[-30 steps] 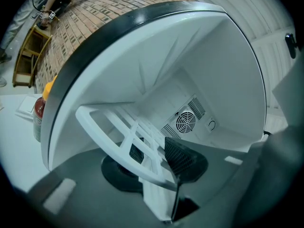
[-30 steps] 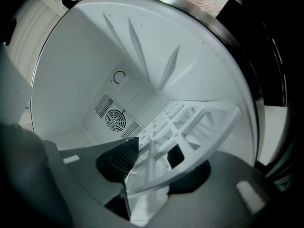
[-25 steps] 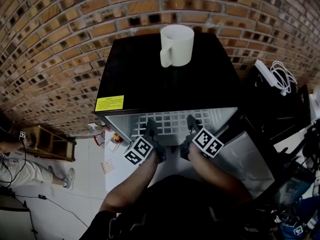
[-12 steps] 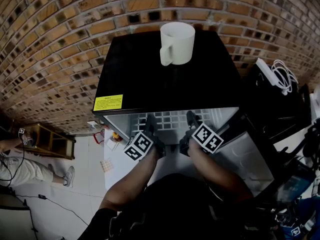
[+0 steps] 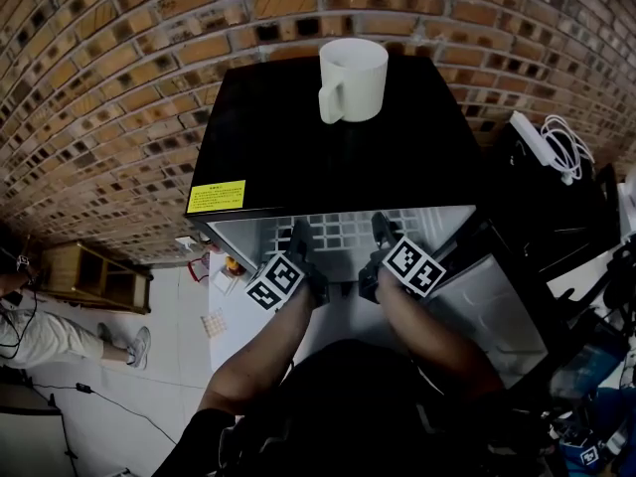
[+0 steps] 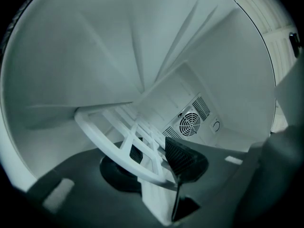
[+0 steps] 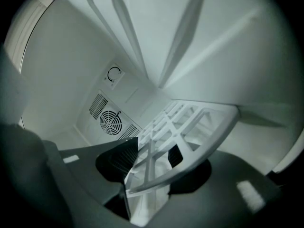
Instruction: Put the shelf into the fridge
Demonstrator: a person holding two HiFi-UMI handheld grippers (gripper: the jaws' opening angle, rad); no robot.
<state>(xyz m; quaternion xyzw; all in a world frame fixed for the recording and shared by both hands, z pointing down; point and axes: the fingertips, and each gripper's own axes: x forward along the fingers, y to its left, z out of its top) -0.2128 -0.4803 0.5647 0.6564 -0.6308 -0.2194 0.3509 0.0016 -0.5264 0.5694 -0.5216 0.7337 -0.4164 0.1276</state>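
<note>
Since a second ago both grippers have crept slightly toward the mouth of the fridge, and the shelf shows a touch less of its grid beyond the front edge. I see no other change.

Far left: a person's leg on the floor, with a low wooden rack beside it and the brick wall behind.

A yellow label sits at the front left corner of the black fridge top.

Left gripper: reaches into the opening. Its fingers stand apart on either side of the shelf's front rail — released, not clamped on it as far as I can see.

The shelf lies inside the white cavity, roughly level, its side edges at the wall ledges. The fan grille is on the back wall beyond it.

A white mug stands upright on the fridge top near the wall.

Right gripper: mirrors the left. Its fingers are parted with the rail between them, and the grip looks loose.

The open door hangs to the right, with white cables further out.
</note>
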